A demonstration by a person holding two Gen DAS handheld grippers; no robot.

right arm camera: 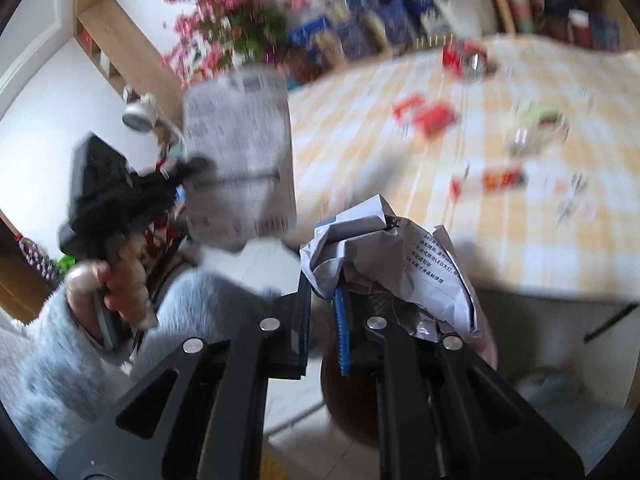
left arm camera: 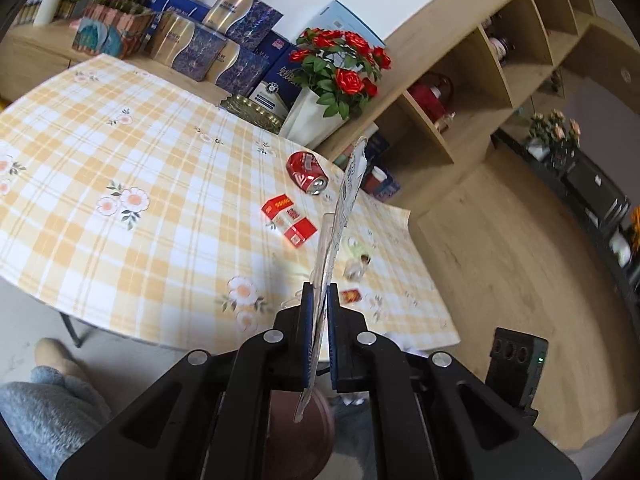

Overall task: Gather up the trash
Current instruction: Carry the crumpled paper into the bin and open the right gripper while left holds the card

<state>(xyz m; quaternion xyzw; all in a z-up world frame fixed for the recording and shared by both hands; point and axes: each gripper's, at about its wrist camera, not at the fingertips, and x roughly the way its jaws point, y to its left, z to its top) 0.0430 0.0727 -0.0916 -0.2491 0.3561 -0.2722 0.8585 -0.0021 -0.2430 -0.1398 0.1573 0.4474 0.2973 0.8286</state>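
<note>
Holding a flat printed sheet (left arm camera: 347, 200) edge-on, the left tool (left arm camera: 319, 300) is clamped narrow on its lower end, so the sheet's long axis runs up the centre of the left wrist view, leaning slightly right. The right tool (right arm camera: 322, 280) is likewise closed down on a crumpled paper (right arm camera: 400, 256), which bulges over its right finger near the lower centre of the right wrist view. In both views a round, dark brown rim (right arm camera: 352, 396) shows just under the fingers at the bottom centre; it may be a bin, though too little is seen to tell. If so, each load lies almost directly over its drop point, the right tool appearing slightly nearer. Remaining litter sits on the checked table (left arm camera: 120, 152) ahead of both tools: a crushed red can (left arm camera: 307, 173), a red carton (left arm camera: 289, 220), a small clear bottle (left arm camera: 356, 266) and a red wrapper (left arm camera: 351, 295), all right of centre in the left wrist view.
</note>
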